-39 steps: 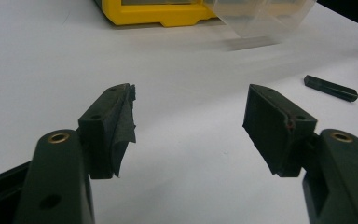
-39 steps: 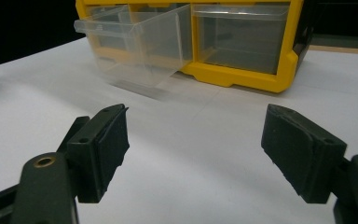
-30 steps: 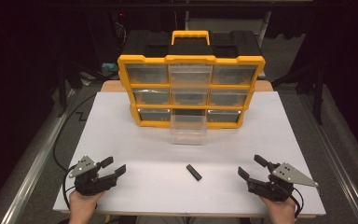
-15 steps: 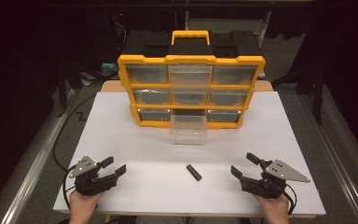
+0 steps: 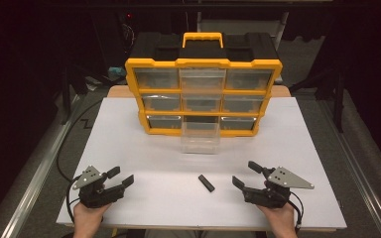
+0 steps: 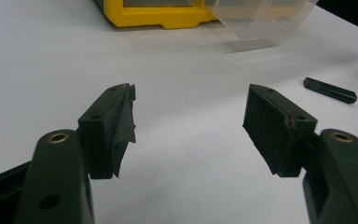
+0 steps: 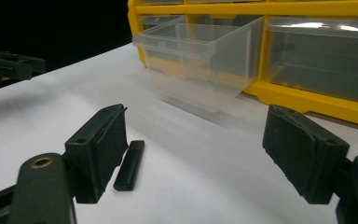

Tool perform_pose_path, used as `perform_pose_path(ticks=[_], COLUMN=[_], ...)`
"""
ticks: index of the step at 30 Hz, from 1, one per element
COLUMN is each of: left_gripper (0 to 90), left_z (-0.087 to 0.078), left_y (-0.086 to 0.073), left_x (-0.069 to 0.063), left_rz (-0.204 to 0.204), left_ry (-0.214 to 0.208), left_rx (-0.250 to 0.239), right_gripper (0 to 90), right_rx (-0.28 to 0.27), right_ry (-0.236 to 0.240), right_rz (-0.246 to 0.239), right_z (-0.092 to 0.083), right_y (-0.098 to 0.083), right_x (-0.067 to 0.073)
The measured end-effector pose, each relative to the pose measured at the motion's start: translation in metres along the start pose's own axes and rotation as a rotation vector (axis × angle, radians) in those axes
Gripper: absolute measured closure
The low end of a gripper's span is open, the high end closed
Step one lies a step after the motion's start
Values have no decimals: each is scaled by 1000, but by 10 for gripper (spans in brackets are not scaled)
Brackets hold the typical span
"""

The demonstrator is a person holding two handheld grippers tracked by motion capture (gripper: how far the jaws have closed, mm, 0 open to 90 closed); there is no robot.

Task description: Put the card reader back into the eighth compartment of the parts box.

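- The right gripper (image 5: 245,175) rests low on the white table (image 5: 129,144), jaws spread wide with nothing between them; it points toward the small black bar (image 5: 206,183), which lies flat just to its left, near but not touching.
- In the right gripper view the small black bar (image 7: 129,164) sits just beyond the left jaw (partly hidden by it); the clear drawer (image 7: 200,60) stands pulled out of the yellow organizer (image 7: 307,9) farther on.
- The left gripper (image 5: 121,177) sits at the table's near left corner, jaws likewise wide and empty; it is well apart from the bar.
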State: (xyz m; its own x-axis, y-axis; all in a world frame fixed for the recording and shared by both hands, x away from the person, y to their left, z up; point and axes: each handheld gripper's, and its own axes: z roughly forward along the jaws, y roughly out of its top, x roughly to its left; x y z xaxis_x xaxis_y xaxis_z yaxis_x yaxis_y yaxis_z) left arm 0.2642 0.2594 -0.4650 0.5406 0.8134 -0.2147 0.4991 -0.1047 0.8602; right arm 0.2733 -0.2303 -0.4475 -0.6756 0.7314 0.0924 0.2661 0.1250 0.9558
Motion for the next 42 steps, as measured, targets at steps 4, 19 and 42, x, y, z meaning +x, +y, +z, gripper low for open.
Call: perform_pose_path(ticks=[4,19,42], left_gripper=[339,339,338], left_z=[0,0,0], left_y=[0,0,0], left_x=[0,0,1], left_rz=[-2,-1,-12], left_ry=[-1,-5,-17], left_rx=[-3,1,-7], right_gripper=[220,221,250], right_rx=[7,25,66], right_ry=[14,48,120], right_rz=[-1,-9,-39], right_z=[6,26,67], right_y=[1,4,16], right_x=[3,13,39])
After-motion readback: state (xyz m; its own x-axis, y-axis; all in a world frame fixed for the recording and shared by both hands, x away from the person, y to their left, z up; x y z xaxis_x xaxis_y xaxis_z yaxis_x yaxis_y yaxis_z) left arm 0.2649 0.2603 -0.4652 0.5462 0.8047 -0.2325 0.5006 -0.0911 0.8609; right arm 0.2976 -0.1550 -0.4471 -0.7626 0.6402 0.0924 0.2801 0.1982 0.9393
